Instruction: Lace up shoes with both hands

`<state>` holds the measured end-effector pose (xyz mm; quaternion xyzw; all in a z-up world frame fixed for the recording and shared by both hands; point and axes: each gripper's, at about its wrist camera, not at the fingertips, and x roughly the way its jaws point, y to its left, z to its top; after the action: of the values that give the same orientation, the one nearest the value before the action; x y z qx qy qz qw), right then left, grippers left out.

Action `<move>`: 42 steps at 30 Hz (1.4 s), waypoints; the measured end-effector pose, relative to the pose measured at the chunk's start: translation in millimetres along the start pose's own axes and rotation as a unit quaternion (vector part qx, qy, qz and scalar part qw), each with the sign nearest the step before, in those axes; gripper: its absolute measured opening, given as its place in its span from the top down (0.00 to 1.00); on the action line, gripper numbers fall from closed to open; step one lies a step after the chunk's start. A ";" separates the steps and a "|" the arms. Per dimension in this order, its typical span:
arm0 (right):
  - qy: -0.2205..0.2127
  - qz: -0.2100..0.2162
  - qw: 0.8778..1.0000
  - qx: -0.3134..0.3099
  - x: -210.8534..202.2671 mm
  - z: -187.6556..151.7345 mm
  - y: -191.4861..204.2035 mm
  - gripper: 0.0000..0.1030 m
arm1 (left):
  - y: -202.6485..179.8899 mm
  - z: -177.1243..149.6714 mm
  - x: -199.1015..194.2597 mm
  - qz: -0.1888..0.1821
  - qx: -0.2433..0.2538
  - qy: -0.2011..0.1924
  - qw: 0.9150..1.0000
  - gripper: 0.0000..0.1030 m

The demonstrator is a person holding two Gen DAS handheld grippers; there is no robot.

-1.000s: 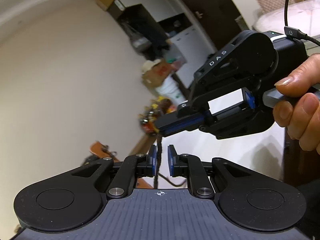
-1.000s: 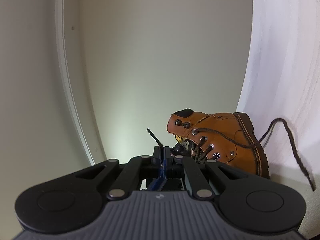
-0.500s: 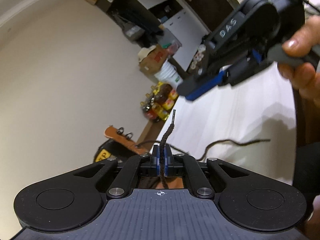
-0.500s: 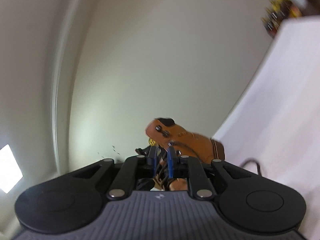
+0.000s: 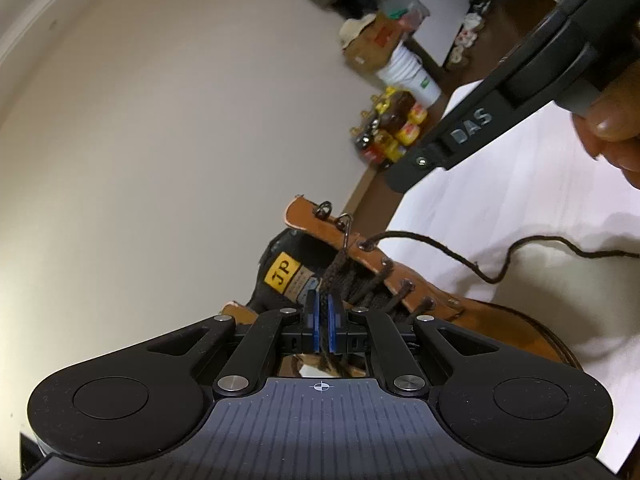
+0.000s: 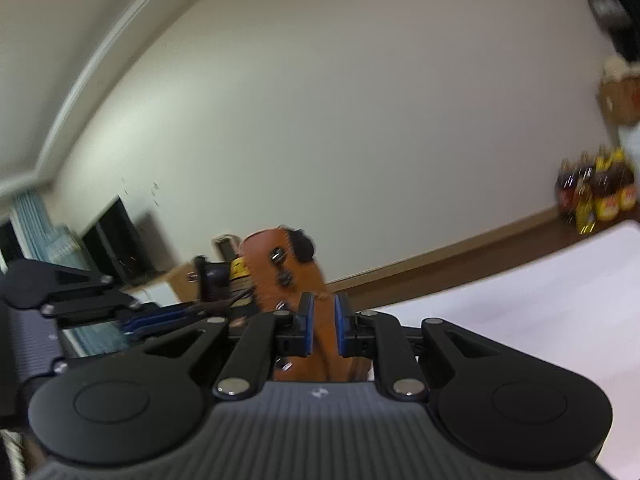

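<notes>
I keep the left gripper point(image 5: 323, 317) closed on the lace point(image 5: 329, 280); the dark cord runs between the blue pads, just above the boot point(image 5: 436, 304) tongue. The right gripper point(image 6: 323, 322) has its jaws apart w/ nothing pressed between them. They have just been opening, and behind the gap I see only the boot leather. From the left cam the right gripper point(image 5: 500, 96) hangs higher, over the white sheet point(image 5: 500, 200).

The boot stands on the sheet, near its edge, ankle part toward the wall. The other lace end point(image 5: 520, 248) comes out of an upper eyelet and lies loose on the sheet, to the right.

Handling, as I judge it: the lace is soft, thin and light, it bends at any point, so I would grip it close to the tip, approx. where it is stiffest, to push it into a hole. The woven surface gives good friction, so slipping is not my main worry. The boot looks stiff and rather heavy, it probably stays in place when I pull, but a strong pull may drag it on the sheet. The top hooks point(image 5: 334, 216) are small metal parts; the right cam is blurred, so I am not sure how many are free.
</notes>
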<state>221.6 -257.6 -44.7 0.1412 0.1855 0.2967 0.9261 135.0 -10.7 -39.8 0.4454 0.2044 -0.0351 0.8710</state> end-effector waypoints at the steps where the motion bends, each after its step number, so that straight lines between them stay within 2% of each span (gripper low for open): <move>1: 0.005 -0.007 1.000 -0.008 1.8 1.2 0.2 0.86 | 1.3 -1.6 -0.4 0.001 -0.002 -0.001 1.000 0.96; 3: 0.061 -0.026 0.996 -0.054 15.6 1.4 -0.7 0.86 | 9.6 -8.3 -3.9 -0.002 -0.016 -0.003 1.000 0.95; 4: 0.067 -0.025 0.996 -0.058 16.5 0.0 -1.0 0.86 | 13.9 -12.4 -5.7 -0.001 -0.022 -0.003 1.000 0.95; 5: 0.095 -0.011 0.992 -0.078 17.8 -8.2 -3.4 0.86 | 18.0 -16.6 -7.4 0.002 -0.026 -0.002 1.000 0.95; 7: 0.114 0.010 0.989 -0.091 16.5 -16.0 -4.6 0.86 | 24.6 -23.6 -10.0 0.005 -0.032 0.000 0.999 0.95; 10: 0.147 0.078 0.982 -0.094 5.7 -38.2 -9.3 0.86 | 29.1 -29.6 -11.7 0.003 -0.032 0.002 0.999 0.95; 12: 0.183 0.100 0.974 -0.094 3.4 -51.9 -9.7 0.86 | 29.1 -31.0 -12.9 -0.002 -0.029 0.002 1.000 0.95; 15: 0.206 0.112 0.966 -0.107 0.4 -64.0 -4.1 0.86 | 26.9 -28.2 -15.0 -0.010 -0.025 -0.007 1.000 0.95; 17: 0.213 0.126 0.963 -0.106 -1.8 -66.9 0.2 0.86 | 24.9 -25.3 -16.7 -0.014 -0.023 -0.012 1.000 0.95; 18: 0.216 0.133 0.961 -0.107 -2.5 -69.1 2.9 0.90 | 23.9 -23.9 -17.6 -0.016 -0.022 -0.015 1.000 0.95; 23: 0.212 0.133 0.961 -0.117 2.8 -68.4 24.9 0.97 | 19.6 -19.2 -16.3 -0.020 -0.014 -0.014 1.000 0.95; 27: 0.212 0.159 0.957 -0.118 15.8 -84.6 51.6 0.95 | 17.3 -17.7 -12.4 -0.012 -0.009 -0.003 1.000 0.95; 29: 0.215 0.173 0.954 -0.121 17.5 -89.9 59.9 0.88 | 17.1 -17.2 -10.0 -0.009 -0.008 0.004 1.000 0.95; 31: 0.218 0.178 0.951 -0.125 19.1 -91.9 66.7 0.86 | 16.5 -15.9 -7.2 -0.008 -0.004 0.009 1.000 0.95; 34: 0.208 0.180 0.954 -0.117 9.7 -83.7 60.4 0.86 | 15.1 -12.9 -3.9 -0.008 0.000 0.011 1.000 0.95; 42: 0.149 0.141 0.974 -0.095 -9.5 -52.9 36.5 0.86 | 7.5 -0.7 4.9 -0.003 0.017 0.018 1.000 0.95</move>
<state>173.7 -226.6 -75.8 0.0312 0.2709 0.4583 0.8459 141.0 -5.1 -36.3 0.4598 0.2208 -0.0329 0.8595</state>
